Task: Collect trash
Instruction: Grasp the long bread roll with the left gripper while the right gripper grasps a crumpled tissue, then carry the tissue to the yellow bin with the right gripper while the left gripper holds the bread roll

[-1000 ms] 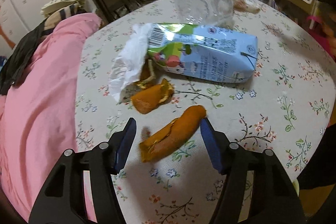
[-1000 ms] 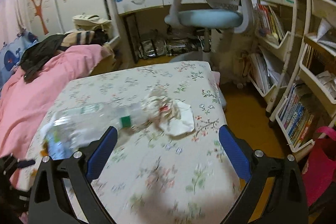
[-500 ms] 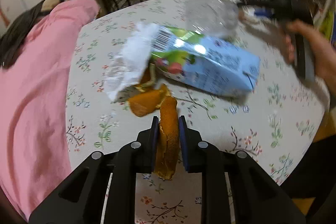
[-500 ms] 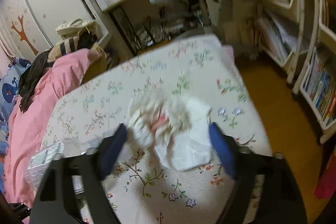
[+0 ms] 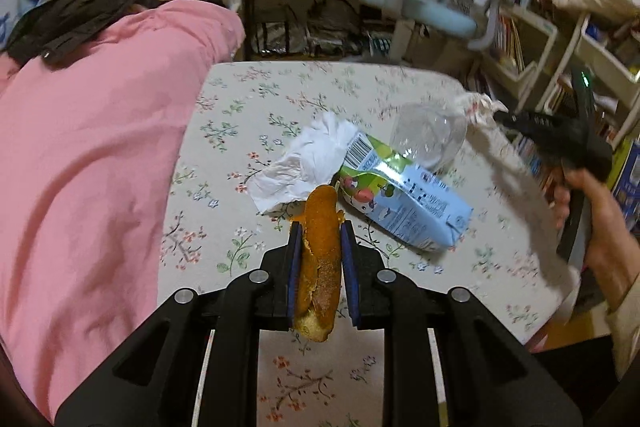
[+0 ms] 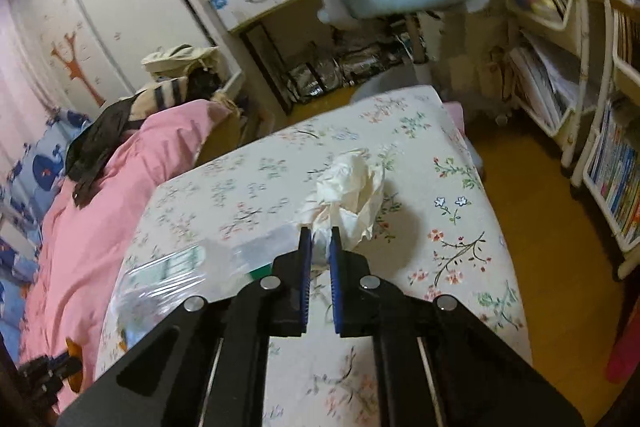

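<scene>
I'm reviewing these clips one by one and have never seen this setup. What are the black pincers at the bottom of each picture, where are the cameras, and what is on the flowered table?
There is no robot. A person holds a black two-finger gripper in each hand, and each carries a wide-angle camera looking forward along its fingers, so both pictures are taken from the hands.

In the left hand's picture, the left gripper is shut on an orange peel. On the floral tablecloth lie a white paper napkin, a blue and green drink carton and a clear plastic bottle. The person's other hand shows at the right.

In the right hand's picture, the right gripper has just closed on a crumpled white tissue, with the bottle blurred beside it.
</scene>
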Motion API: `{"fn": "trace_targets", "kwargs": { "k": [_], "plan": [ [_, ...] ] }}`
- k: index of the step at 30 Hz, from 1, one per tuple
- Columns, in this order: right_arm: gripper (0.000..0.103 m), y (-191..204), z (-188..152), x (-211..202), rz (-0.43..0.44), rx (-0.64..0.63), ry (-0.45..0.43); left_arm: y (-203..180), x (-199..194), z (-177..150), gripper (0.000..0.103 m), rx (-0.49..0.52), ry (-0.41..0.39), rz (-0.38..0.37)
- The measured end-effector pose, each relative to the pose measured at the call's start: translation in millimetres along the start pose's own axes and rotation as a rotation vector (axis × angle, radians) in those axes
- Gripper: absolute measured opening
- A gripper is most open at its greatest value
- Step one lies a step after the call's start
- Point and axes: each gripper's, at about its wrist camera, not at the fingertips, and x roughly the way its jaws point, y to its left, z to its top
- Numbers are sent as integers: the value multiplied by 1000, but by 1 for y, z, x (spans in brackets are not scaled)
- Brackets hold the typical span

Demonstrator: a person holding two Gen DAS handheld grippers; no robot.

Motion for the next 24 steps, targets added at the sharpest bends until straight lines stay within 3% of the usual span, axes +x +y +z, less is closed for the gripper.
{"fn": "trace_targets", "kwargs": {
  "k": [5, 12, 15, 18, 19, 20, 21, 23, 24],
  "plan": [
    [9, -5, -8, -24, 56, 46, -14, 10, -13, -9, 18, -59, -9, 4],
    [9, 10, -22, -83, 156, 17, -50, 8, -27, -15, 18, -95, -42, -28],
    [9, 14, -34, -92, 144, -21, -11, 4, -29, -19, 18, -100, -41, -36],
    [11, 9, -45, -76, 124, -35, 106, -2, -32, -23, 18, -92, -42, -41],
    [12, 6, -49, -68, 81, -38, 140, -3, -33, -25, 18, -88, -42, -41],
    [22, 4, -51, -63, 53, -45, 162, -4, -34, -26, 18, -85, -42, -41],
    [44, 2, -54, -57, 22, -60, 183, -5, -35, -27, 18, -83, -42, -40],
    [70, 0, -54, -52, -59, -78, 165, -5, -37, -27, 18, -84, -45, -41],
    [70, 1, -53, -51, -67, -87, 145, -5, -37, -28, 18, -85, -47, -42]
  ]
}}
